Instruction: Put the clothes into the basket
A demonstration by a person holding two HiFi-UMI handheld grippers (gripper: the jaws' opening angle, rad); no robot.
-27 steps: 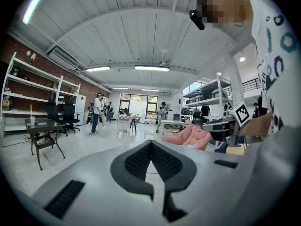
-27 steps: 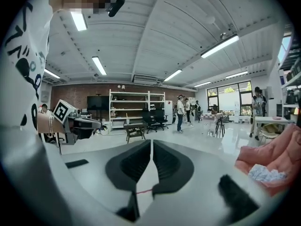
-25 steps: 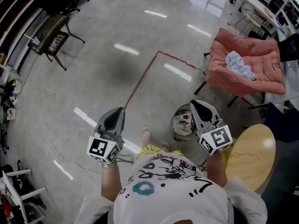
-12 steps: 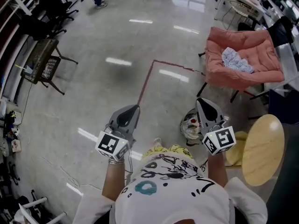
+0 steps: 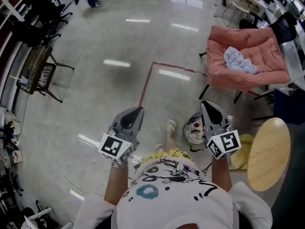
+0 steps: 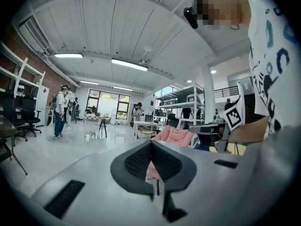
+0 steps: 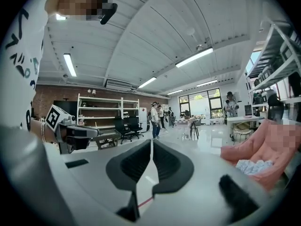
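Bright room. Long ceiling lights (image 6: 129,64) shine white streaks (image 5: 116,63) on the floor (image 5: 86,104). Gripper views bulge, edges black.

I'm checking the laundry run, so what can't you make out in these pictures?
Basket, head view: the right claw covers its right side; contents unclear.
Clothes on the pink chair, head view: too small to count pieces.
Pink chair, right gripper view: cut off at the right edge.

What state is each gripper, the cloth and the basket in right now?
left gripper: shut, empty.
right gripper: shut, empty.
light patterned cloth: crumpled on the pink chair seat.
basket: upright on the floor, things inside, partly behind the right gripper.
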